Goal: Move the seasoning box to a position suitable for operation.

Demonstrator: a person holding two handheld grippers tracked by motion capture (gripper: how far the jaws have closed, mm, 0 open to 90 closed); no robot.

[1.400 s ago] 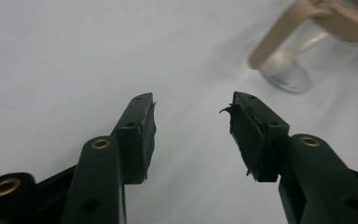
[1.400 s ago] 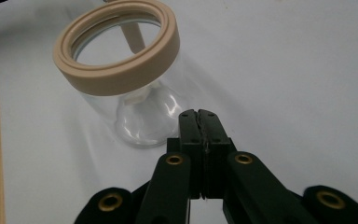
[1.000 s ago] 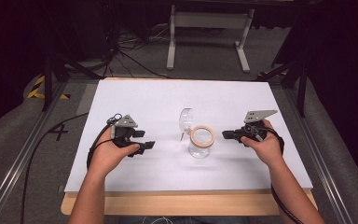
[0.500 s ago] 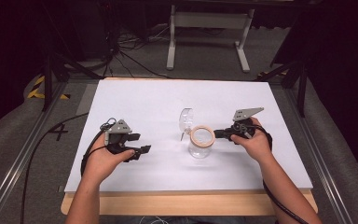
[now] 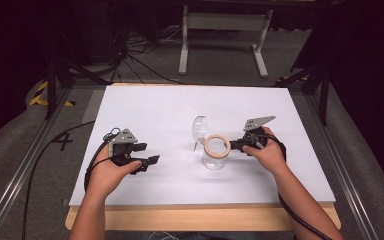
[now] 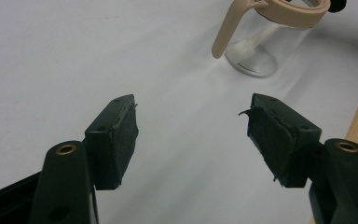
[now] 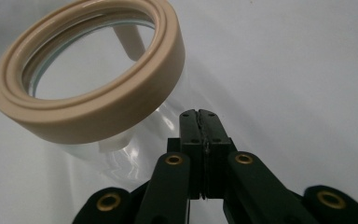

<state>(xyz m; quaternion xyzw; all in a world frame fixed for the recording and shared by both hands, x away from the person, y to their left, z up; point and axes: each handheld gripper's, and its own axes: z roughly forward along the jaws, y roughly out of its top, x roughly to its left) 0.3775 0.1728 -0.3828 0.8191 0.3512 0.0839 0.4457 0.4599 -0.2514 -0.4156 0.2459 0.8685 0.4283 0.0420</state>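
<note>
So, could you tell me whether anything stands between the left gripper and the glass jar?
Nothing visible does. The left gripper has its jaws apart, just been opening, with nothing between them, and bare white table runs from it to the glass jar. The right gripper, shut, sits at the jar's far side.

Bare white table [image 5: 155, 110] lies open all round; only the glass jar [image 5: 215, 156] and its clear lid [image 5: 199, 129] stand mid-table.

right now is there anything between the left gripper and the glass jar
Nothing: bare white table runs from the open left gripper to the glass jar, clearest in the left gripper view.
</note>
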